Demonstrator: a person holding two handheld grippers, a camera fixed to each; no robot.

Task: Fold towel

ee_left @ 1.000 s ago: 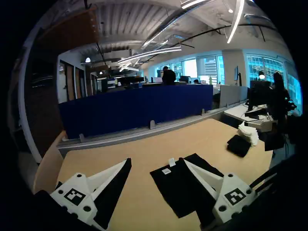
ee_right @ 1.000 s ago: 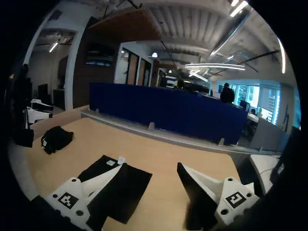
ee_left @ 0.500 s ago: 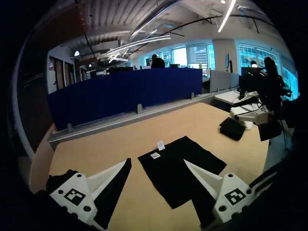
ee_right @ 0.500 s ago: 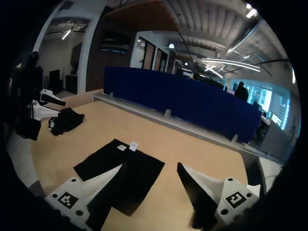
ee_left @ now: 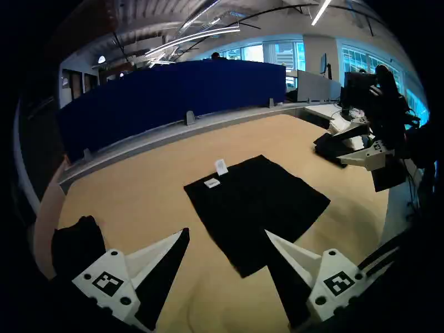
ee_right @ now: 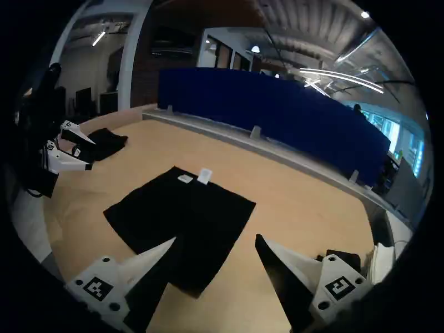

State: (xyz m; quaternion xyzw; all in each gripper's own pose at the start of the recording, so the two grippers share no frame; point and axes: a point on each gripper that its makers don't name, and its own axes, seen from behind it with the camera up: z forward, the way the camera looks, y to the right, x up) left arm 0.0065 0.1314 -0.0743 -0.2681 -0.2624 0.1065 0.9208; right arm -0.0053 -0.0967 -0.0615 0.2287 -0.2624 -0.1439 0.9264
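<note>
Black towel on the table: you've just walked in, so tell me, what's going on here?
A person holds a pair of tongs in each hand above a wooden table. The black towel lies spread flat on it, with white tags at its far edge. The left tongs and the right tongs are both open and empty, pointed toward the towel without touching it. The folding does not look to have begun.

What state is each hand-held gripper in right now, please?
Left hand-held gripper: open, holding nothing.
Right hand-held gripper: open, holding nothing.
The black towel lies spread on the table, ungrasped.
</note>
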